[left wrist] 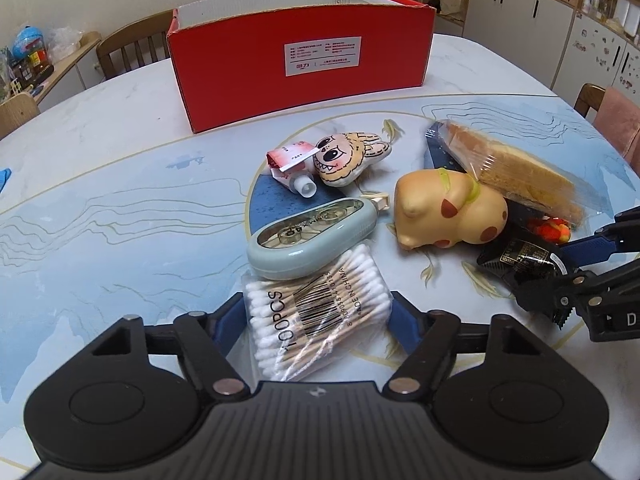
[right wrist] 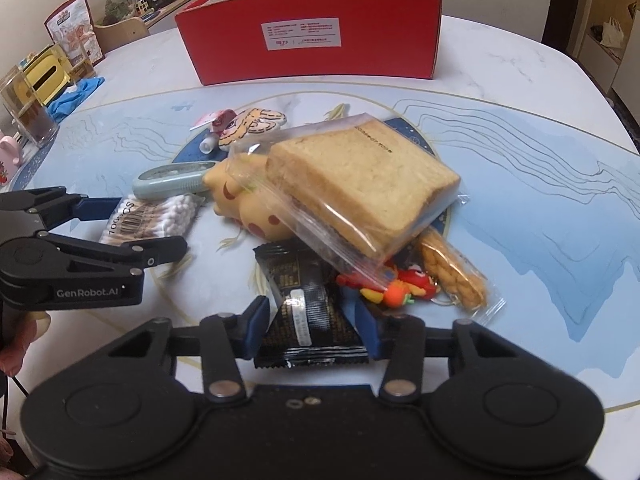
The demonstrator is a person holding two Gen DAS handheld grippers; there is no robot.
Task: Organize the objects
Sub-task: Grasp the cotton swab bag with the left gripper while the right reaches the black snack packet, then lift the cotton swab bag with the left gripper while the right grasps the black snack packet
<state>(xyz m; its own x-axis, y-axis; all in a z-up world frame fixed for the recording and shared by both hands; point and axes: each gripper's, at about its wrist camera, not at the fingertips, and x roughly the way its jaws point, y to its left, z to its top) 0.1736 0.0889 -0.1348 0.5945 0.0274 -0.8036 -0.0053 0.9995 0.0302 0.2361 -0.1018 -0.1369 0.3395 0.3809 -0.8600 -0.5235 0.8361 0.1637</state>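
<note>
- Swabs pack (left wrist: pixel 316 312), "100PCS / MADE IN CHINA", sits between your left gripper (left wrist: pixel 318 320) fingers; jaws wide, contact unclear.
- Right gripper (right wrist: pixel 310 320) brackets black sachet (right wrist: pixel 308 312), grip not confirmed; lifting could drag bagged bread (right wrist: pixel 360 184) resting on it.
- Red box (left wrist: pixel 300 56) far back; label unreadable.

box (left wrist: pixel 300 80) behind toy (left wrist: pixel 444 212), bread (left wrist: pixel 516 168) on toy

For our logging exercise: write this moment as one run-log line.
left hand-held gripper: around cotton swab pack | right hand-held gripper: around black sachet | red box: open, nothing seen inside | both items on table
</note>
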